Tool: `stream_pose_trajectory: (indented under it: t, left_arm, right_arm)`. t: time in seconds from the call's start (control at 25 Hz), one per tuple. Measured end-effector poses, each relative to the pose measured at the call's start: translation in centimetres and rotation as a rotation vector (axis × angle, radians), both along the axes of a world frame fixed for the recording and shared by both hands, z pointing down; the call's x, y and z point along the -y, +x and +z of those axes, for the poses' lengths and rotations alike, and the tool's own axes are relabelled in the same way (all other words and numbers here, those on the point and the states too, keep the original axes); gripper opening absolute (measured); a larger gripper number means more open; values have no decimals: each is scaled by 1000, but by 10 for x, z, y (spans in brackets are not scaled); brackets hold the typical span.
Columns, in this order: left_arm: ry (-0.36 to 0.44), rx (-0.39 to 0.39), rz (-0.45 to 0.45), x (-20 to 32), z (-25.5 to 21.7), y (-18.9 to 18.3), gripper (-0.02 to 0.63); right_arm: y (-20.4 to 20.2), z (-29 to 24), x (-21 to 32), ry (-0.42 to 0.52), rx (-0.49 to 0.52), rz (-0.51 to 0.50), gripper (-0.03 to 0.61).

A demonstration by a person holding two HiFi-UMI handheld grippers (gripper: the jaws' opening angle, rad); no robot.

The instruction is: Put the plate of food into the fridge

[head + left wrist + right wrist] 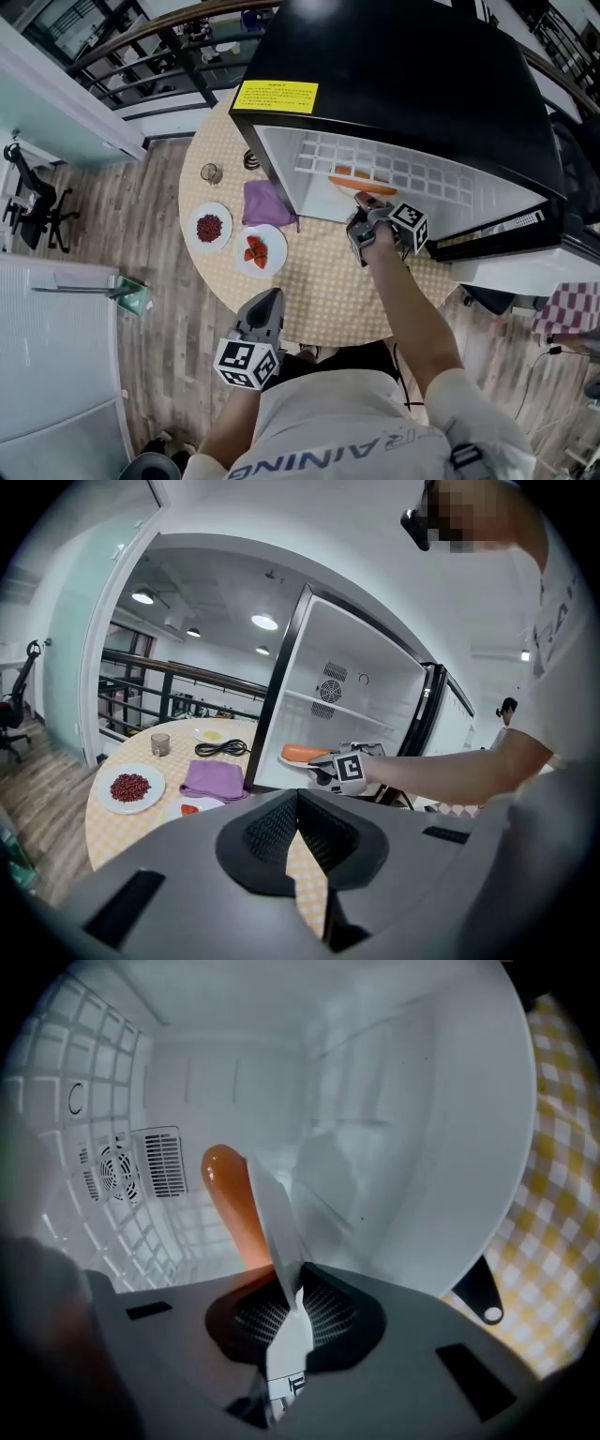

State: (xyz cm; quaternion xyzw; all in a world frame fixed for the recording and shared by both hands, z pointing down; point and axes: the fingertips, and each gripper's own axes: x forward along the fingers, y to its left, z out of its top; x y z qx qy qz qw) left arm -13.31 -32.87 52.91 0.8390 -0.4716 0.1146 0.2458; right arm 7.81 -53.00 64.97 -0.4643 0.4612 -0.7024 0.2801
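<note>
Right gripper (364,217) is at the mouth of the open fridge (394,84), its jaws clamped narrow on the rim of the white plate (269,1218). A long orange piece of food (230,1204) lies on it. The plate is inside the white compartment, with the back vent and wire grid behind it; whether it rests on anything I can't tell. Left gripper (270,300) hangs low by the person's body, jaws closed on nothing. On the checkered counter (328,281) sit a plate of red beans (209,228), a plate of tomato pieces (256,251), a purple cloth (265,202) and a glass (211,172).
</note>
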Motion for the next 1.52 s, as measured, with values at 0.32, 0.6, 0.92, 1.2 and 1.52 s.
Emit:
stream_pose_trajectory:
  t: [0.32,0.6,0.92,1.2,1.52]
  left_arm:
    - [-19,2,6,-2,3,-2,9]
    - [-34,-10,35,-7,8,6,8]
    - [-75,-38,62,-12,15,10,8]
    - [-112,-74,57,-11,21,9,8]
    - [-117,-89,55,-11,22,5,8]
  right_arm:
    - [2,3,18,-4,-15,10,40]
    - [-1,-2,24,60,-122,-83,64]
    - [-10,-16,24,189,-433,-310,163]
    - [-22,-6,12,207,-770,-596,202]
    - [-13,5,-4,119,-872,-647,127]
